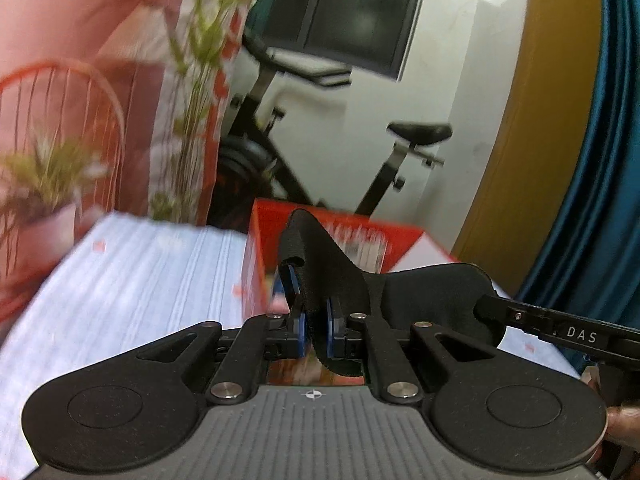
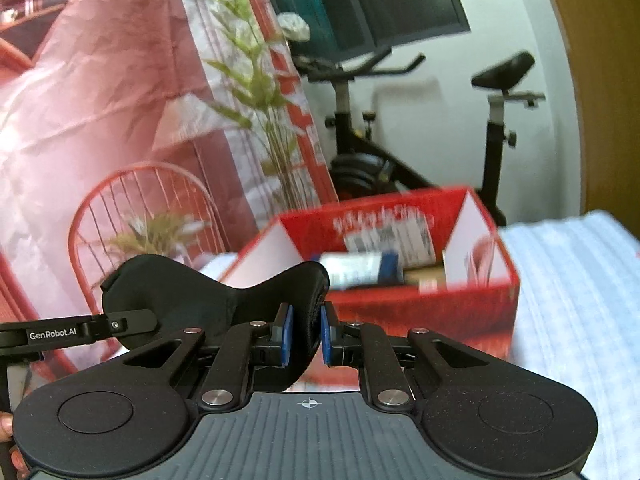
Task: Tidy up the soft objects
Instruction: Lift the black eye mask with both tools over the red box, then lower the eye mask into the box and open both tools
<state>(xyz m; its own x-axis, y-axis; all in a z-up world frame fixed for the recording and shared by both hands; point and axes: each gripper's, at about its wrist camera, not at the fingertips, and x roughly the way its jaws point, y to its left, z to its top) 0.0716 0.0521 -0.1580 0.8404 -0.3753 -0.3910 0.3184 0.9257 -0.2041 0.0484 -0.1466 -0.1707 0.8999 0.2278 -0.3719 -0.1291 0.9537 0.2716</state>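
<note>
Black eye mask [image 1: 340, 276] stretched between left claw [image 1: 314, 320] and right claw [image 2: 306, 334], both clamped on it

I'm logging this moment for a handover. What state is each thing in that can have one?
Left gripper: shut on the black eye mask.
Right gripper: shut on the same mask's other end.
Black eye mask: held between both grippers, clear of the bed.
Red box: open, flaps up, items inside.
Bed cover: spread flat.
</note>
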